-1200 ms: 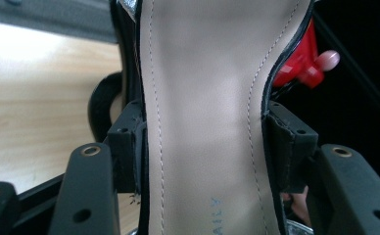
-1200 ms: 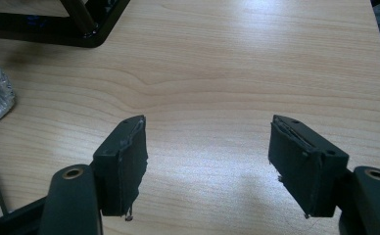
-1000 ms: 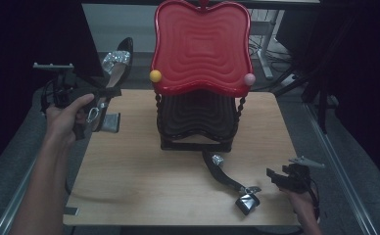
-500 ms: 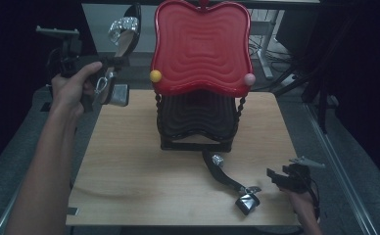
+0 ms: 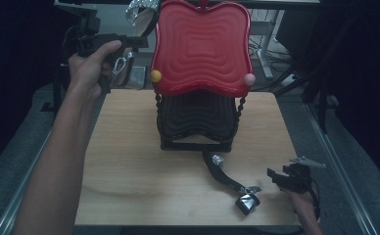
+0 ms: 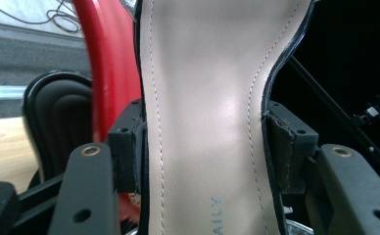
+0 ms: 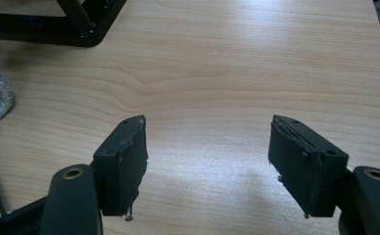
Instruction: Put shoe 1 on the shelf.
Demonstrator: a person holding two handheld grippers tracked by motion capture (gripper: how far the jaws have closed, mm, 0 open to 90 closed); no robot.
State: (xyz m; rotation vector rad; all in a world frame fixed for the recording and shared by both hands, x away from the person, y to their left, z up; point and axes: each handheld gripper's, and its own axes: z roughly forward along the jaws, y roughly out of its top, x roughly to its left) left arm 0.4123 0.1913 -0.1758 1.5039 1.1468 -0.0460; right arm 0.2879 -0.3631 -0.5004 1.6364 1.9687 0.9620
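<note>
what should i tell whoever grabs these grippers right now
Left gripper: shut on the raised shoe, pads on both sides of its sole, up beside the rack's red top tray.
Right gripper: open, holding nothing, low over the table near its front right corner.
Second shoe: lies on the table in front of the rack.
Done: one shoe lifted.
Left: probably set it on the rack, then fetch the other.
</note>
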